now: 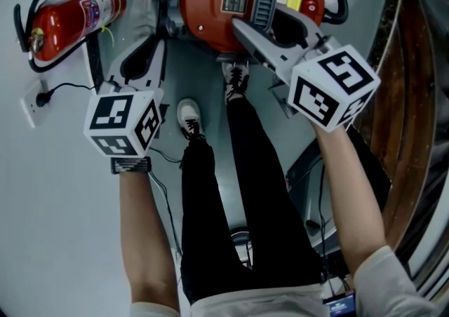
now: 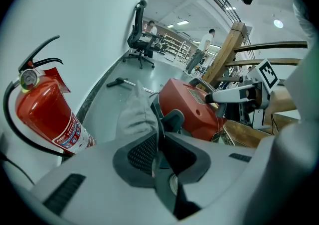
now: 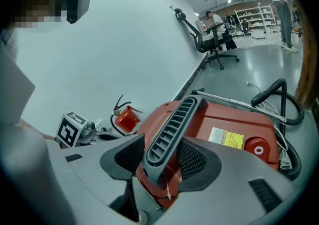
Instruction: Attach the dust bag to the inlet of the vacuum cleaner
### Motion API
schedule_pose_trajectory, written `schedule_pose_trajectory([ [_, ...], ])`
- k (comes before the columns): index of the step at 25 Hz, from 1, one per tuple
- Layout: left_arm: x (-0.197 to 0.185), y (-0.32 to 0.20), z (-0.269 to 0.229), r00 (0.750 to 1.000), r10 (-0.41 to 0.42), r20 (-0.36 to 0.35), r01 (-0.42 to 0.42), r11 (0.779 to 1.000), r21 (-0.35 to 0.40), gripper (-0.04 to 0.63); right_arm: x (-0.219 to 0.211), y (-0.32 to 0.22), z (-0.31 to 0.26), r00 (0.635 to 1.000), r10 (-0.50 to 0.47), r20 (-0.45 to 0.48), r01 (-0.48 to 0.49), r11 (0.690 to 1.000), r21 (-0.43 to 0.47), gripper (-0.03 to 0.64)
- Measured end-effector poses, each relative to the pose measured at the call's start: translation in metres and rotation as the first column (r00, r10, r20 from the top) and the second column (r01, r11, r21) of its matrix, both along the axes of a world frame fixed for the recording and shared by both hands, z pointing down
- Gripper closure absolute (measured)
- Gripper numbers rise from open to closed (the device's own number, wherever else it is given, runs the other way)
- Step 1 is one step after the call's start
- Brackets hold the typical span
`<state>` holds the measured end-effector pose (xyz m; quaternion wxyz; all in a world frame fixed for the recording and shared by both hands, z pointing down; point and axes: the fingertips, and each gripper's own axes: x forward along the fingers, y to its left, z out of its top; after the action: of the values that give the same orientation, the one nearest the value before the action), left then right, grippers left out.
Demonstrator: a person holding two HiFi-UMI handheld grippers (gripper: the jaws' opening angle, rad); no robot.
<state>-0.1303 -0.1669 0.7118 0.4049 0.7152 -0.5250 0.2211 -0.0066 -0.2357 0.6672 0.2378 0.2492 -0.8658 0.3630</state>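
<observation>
Red vacuum cleaner [image 1: 217,0] stays put because my right claw [image 3: 164,162] clamps its grey ribbed handle [image 3: 172,129]. My left claw [image 2: 159,144] pinches the grey dust bag [image 2: 134,114] by its dark rim (thin, edge-on), beside the housing, presumably ready for the inlet.

A red fire extinguisher [image 1: 70,24] stood against the white wall [image 1: 42,203], with its black hose looped round the valve end. Close by, a black plug [image 1: 43,98] sat in a white wall socket [image 1: 28,109]. Down the hall were a black office chair [image 2: 138,40], shelves [image 3: 251,20] and a standing person [image 2: 203,45]. A wooden railing [image 2: 227,52] rose at the right.
</observation>
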Motion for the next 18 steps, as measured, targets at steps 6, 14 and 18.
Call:
schedule_pose_trajectory([
  [6, 0.0001, 0.0013, 0.0003, 1.0, 0.002, 0.026, -0.002, 1.0, 0.015, 0.539, 0.0001, 0.0006, -0.0004, 1.0, -0.001, 0.005, 0.001, 1.0, -0.002, 0.407],
  [14, -0.0001, 0.0045, -0.0035, 0.999, -0.002, 0.041, 0.001, 1.0, 0.032, 0.516, 0.0003, 0.0008, -0.0001, 1.0, 0.005, 0.005, -0.005, 1.0, 0.003, 0.407],
  [18, -0.0006, 0.0054, -0.0079, 0.999, 0.007, 0.034, -0.008, 0.999, 0.037, 0.506, 0.0011, -0.0008, -0.0007, 1.0, 0.022, 0.001, -0.022, 1.0, 0.013, 0.407],
])
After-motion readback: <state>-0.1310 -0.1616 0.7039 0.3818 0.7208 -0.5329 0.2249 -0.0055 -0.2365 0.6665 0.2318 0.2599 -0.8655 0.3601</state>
